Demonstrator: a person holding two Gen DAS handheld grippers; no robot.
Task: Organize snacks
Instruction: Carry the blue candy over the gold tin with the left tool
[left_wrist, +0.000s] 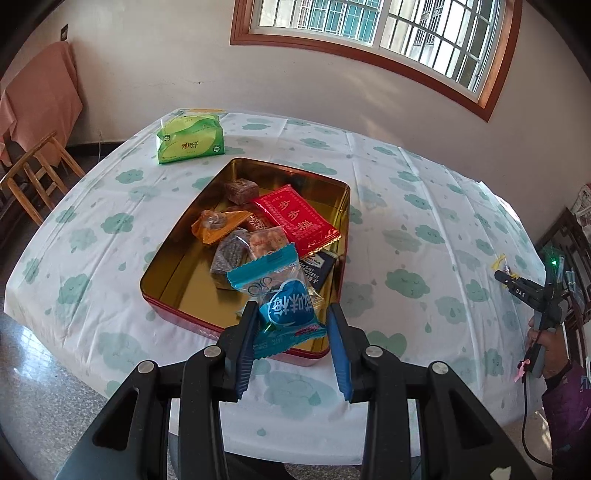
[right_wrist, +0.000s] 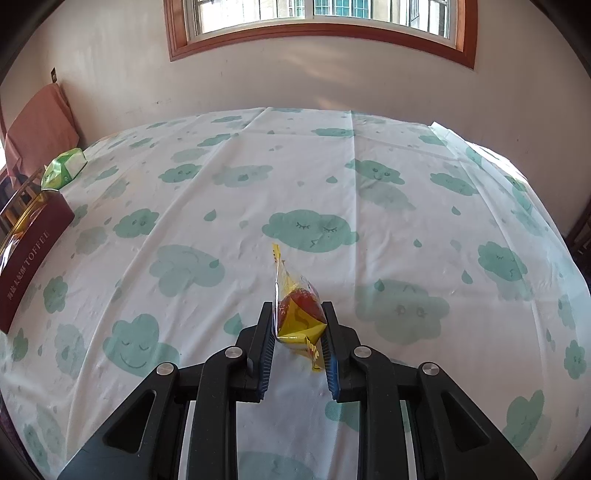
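left tongs (left_wrist: 291, 325) clamp a blue plastic-wrapped snack (left_wrist: 284, 295) over the near edge of the gold-lined red metal tin (left_wrist: 207, 192) | right tongs (right_wrist: 297, 325) pinch a yellow-wrapped reddish candy (right_wrist: 299, 314) above the cloud-print worktop (right_wrist: 369, 206) | only left view shows the tin's packets, the hand (left_wrist: 550, 347) far right

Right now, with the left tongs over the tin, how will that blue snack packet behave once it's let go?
The blue packet looks light and floppy: its crimped top end stands free above the left tongs. It should drop flat, not roll. The tin already holds a heap of snacks, so it may settle tilted on top of them. Its glossy film probably slides easily.
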